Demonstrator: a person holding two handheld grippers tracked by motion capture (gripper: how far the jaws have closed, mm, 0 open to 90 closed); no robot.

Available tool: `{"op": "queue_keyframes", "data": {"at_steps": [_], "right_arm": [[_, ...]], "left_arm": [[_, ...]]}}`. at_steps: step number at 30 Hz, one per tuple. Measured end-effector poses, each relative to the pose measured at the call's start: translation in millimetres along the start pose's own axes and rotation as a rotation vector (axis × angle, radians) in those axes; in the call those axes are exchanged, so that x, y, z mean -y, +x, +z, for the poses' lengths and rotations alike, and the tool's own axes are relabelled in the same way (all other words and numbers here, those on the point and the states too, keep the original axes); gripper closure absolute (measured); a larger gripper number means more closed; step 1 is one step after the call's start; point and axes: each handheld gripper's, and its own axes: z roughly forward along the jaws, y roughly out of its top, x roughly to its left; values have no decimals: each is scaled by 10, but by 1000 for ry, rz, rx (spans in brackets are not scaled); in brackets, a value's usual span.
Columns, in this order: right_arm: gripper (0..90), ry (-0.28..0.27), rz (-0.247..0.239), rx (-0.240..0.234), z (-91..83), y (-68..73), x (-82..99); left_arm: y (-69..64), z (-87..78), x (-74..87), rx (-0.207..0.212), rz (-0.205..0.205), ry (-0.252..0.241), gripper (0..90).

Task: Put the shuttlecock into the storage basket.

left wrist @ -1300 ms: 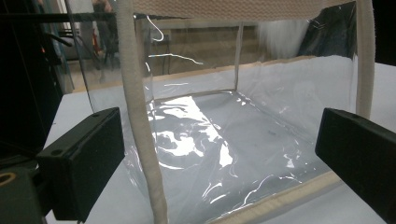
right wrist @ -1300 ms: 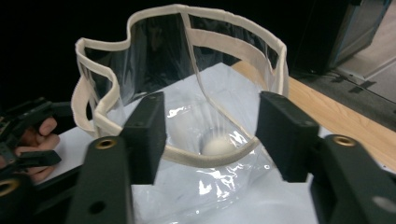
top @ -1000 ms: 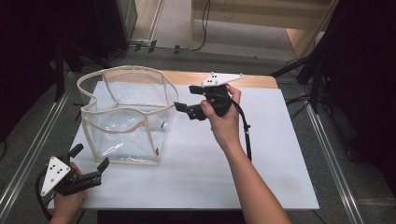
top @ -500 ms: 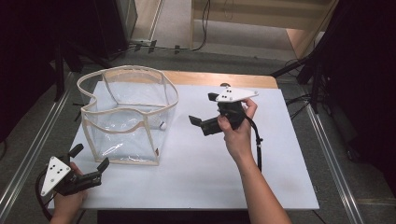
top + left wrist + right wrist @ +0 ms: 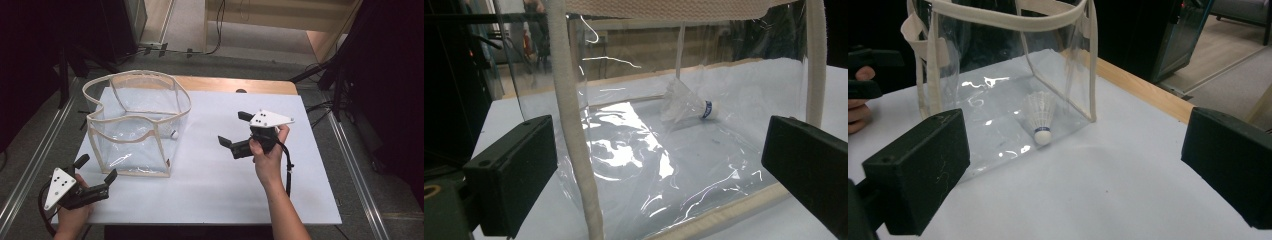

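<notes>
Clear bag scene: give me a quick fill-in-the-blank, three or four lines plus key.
1. The shuttlecock lies inside the clear ____, on its bottom.
2. The right gripper has its jaws ____, with nothing between them.
3. The bag stands on the ____ table top.
4. The left gripper sits at the table's near-____ corner in the high view.

Missing words: bag; open; white; left

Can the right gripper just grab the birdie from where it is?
Probably not straight on. The shuttlecock lies inside the clear bag, behind its plastic wall, and the right gripper faces that wall with open, empty jaws. It would likely have to go in through the open top.
</notes>
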Motion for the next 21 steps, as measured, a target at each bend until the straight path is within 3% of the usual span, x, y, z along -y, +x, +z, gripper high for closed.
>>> {"op": "queue_keyframes", "data": {"at_steps": [21], "right_arm": [[0, 4, 35, 50, -277, -89, 390]], "left_arm": [[-5, 1, 1, -3, -2, 0, 21]]}}
